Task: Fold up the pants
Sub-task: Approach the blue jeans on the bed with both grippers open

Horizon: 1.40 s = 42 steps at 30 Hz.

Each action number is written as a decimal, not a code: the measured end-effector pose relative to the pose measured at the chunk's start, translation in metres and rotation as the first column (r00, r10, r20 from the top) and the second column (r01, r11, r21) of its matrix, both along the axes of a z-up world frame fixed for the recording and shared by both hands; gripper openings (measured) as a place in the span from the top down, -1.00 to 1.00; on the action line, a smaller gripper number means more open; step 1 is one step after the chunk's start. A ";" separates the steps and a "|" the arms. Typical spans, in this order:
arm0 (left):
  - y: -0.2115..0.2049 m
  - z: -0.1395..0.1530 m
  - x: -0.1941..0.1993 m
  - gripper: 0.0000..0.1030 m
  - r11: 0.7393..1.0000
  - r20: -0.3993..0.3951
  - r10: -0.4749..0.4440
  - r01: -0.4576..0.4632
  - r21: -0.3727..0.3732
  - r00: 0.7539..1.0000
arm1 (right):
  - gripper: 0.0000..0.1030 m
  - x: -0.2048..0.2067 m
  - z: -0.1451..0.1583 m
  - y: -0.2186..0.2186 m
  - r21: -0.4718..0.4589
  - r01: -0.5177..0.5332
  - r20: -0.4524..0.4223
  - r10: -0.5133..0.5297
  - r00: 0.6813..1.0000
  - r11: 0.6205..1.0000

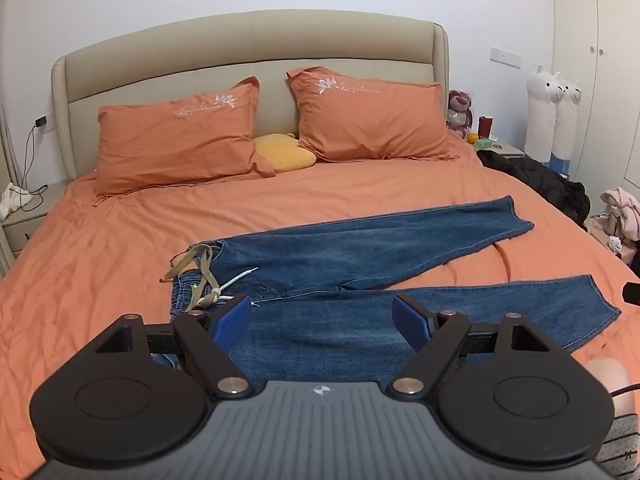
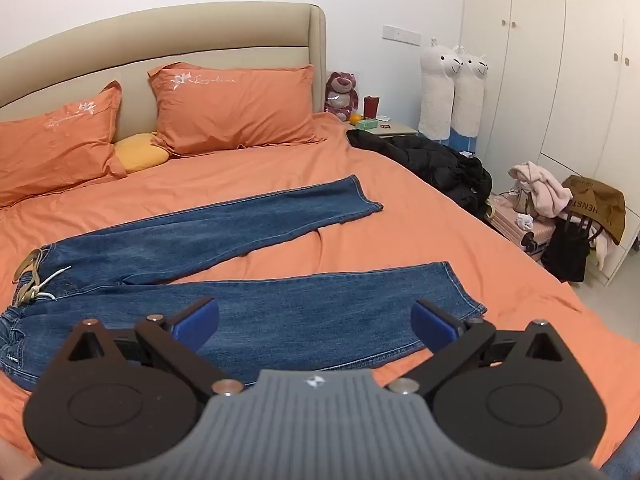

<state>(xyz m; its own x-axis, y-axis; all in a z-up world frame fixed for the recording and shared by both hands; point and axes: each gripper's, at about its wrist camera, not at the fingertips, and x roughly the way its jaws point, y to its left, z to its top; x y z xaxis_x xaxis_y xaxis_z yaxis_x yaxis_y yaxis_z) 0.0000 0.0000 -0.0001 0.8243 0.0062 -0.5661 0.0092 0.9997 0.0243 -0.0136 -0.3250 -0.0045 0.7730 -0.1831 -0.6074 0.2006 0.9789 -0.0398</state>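
Blue jeans (image 1: 340,256) lie spread flat on the orange bed sheet (image 1: 100,248), waist to the left with a tan belt (image 1: 200,276) and a white drawstring, legs splayed apart toward the right. My left gripper (image 1: 322,312) is open and empty, hovering above the near leg close to the waist. In the right wrist view the jeans (image 2: 240,236) lie the same way. My right gripper (image 2: 314,318) is open and empty above the near leg, toward its hem (image 2: 464,292).
Two orange pillows (image 1: 176,136) and a yellow cushion (image 1: 284,152) lie at the beige headboard. A black jacket (image 2: 436,164) lies on the bed's right edge. A nightstand, plush toys, a suitcase with clothes (image 2: 536,196) and a white wardrobe stand to the right.
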 end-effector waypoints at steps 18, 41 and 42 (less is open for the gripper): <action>-0.011 -0.007 0.003 -0.82 1.000 -0.025 -0.014 0.014 0.004 1.000 | -0.90 -0.002 -0.008 0.005 -0.020 0.022 0.013 -0.022 1.000 1.000; -0.012 -0.012 0.004 -0.82 0.999 -0.043 -0.054 0.054 -0.007 0.998 | -0.90 -0.012 0.000 0.008 -0.038 0.034 0.029 -0.033 0.999 0.999; -0.012 -0.012 0.004 -0.82 0.998 -0.044 -0.056 0.056 -0.006 0.997 | -0.90 -0.012 0.000 0.008 -0.038 0.034 0.029 -0.033 0.999 0.999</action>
<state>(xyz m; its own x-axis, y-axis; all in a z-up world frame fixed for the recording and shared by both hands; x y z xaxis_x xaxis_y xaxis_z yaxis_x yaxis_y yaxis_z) 0.0040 -0.0122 -0.0122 0.7977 -0.0419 -0.6015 0.0660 0.9977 0.0180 -0.0258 -0.3174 -0.0046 0.7826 -0.2321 -0.5777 0.2350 0.9694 -0.0711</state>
